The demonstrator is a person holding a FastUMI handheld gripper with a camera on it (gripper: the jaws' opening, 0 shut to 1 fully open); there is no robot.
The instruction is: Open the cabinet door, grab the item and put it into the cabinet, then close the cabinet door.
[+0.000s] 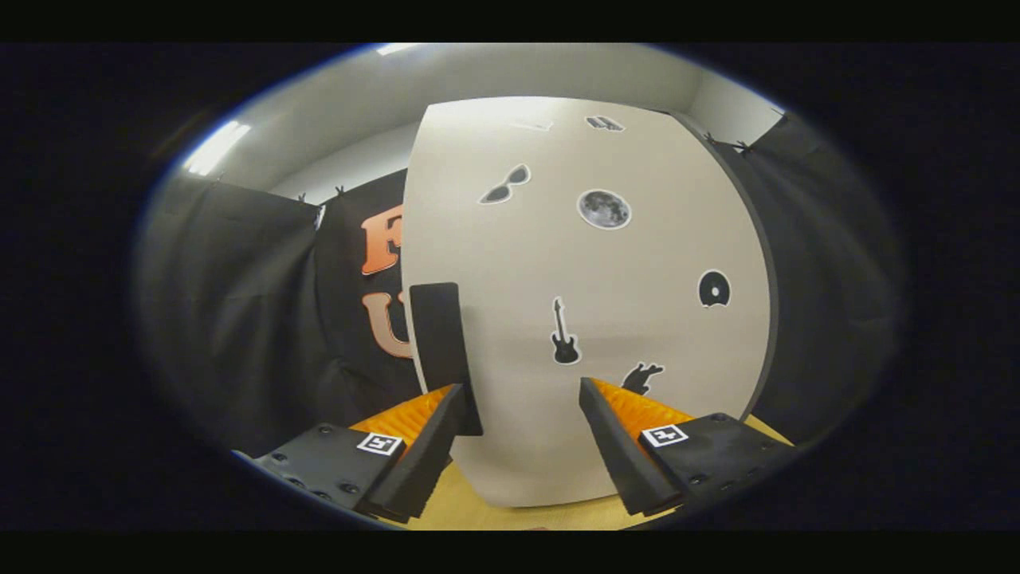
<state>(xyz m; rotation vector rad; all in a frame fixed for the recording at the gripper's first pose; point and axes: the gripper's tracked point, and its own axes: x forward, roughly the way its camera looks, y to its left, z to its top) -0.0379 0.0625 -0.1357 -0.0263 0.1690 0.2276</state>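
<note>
The cabinet (590, 303) is standing upright on a wooden table (478, 510), taking up the middle of the frame, its pale door (637, 263) closed so whatever sits inside is hidden. A dark handle (443, 351) is running down the door's left edge. Stickers are dotting the door: sunglasses (505, 185), a moon (604, 209), a guitar (564, 333), a bitten disc (714, 288); one near the bottom is partly covered by the right finger, and two near the top are too blurred to make out. The gripper (519, 422) is sitting at the lower middle with its fingers apart, clamped on nothing, the left fingertip (446, 414) just beside the handle's lower end; whether they touch is unclear
</note>
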